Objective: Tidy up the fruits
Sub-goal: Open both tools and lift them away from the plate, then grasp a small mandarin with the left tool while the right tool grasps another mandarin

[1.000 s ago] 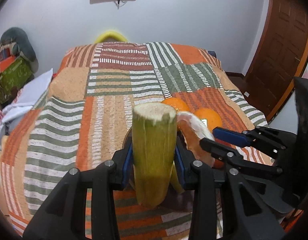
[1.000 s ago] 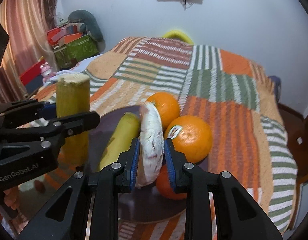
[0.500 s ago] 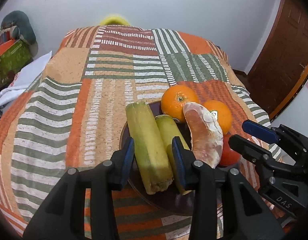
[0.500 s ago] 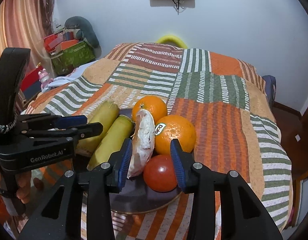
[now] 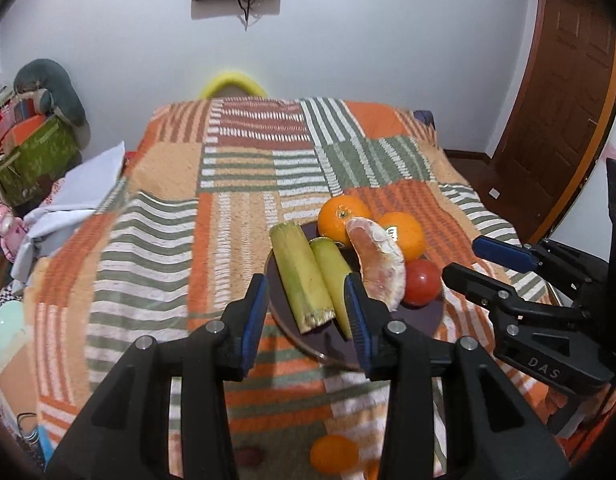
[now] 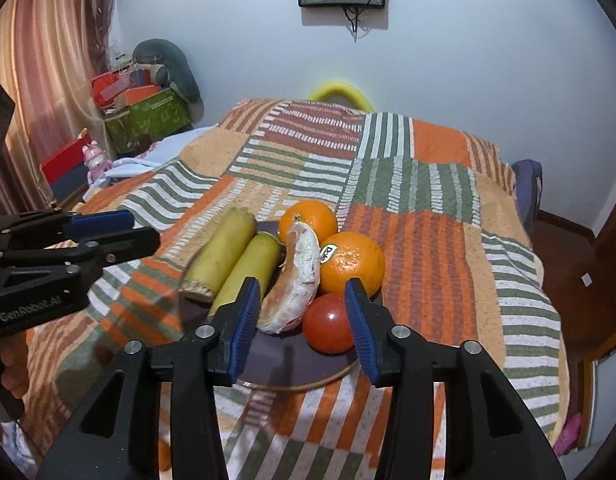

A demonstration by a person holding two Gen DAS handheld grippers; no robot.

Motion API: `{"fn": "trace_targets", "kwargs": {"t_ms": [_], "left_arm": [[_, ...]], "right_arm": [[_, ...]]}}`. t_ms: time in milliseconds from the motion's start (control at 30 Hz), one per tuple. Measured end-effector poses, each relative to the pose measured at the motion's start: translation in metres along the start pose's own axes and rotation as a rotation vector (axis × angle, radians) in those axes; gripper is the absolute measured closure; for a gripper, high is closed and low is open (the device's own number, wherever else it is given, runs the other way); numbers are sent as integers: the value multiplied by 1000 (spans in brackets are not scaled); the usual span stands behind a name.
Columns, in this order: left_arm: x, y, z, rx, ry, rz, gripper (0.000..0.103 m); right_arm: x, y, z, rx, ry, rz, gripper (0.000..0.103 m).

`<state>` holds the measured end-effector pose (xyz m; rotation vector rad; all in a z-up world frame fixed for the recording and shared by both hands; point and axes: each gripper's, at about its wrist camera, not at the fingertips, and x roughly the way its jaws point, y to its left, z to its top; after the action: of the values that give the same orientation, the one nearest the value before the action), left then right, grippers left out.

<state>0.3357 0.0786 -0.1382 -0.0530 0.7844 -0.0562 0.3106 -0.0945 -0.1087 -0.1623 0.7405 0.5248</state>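
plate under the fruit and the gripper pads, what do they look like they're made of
Plate: dark purplish, smooth and glossy with a pale rim edge, so probably glazed ceramic or glass; can't tell which. Right gripper pads: blue, matte, finely ribbed, likely rubber or soft plastic, on black rigid plastic fingers.

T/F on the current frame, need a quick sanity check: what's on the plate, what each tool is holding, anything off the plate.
1. Both sugarcane pieces lie side by side on the dark plate. True.
2. The left tool grips a cane piece upright. False: nothing is between its pads; both pieces lie flat on the plate.
3. The right tool holds the peeled pomelo wedge. False: its jaws are opening and the wedge lies on the plate, clear of the pads.
4. One of the two oranges carries a sticker. True.
5. The tomato sits on the bedspread, off the plate. False: it sits on the plate, beside the wedge.
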Motion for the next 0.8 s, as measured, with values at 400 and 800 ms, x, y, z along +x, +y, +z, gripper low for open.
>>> {"fn": "trace_targets", "kwargs": {"t_ms": [400, 800], "left_arm": [[-92, 11, -28, -20, -75, 53, 53], [-125, 30, -78, -37, -23, 67, 48]], "right_arm": [[-66, 35, -13, -25, -75, -2, 31], [-66, 76, -58, -35, -1, 63, 31]]}}
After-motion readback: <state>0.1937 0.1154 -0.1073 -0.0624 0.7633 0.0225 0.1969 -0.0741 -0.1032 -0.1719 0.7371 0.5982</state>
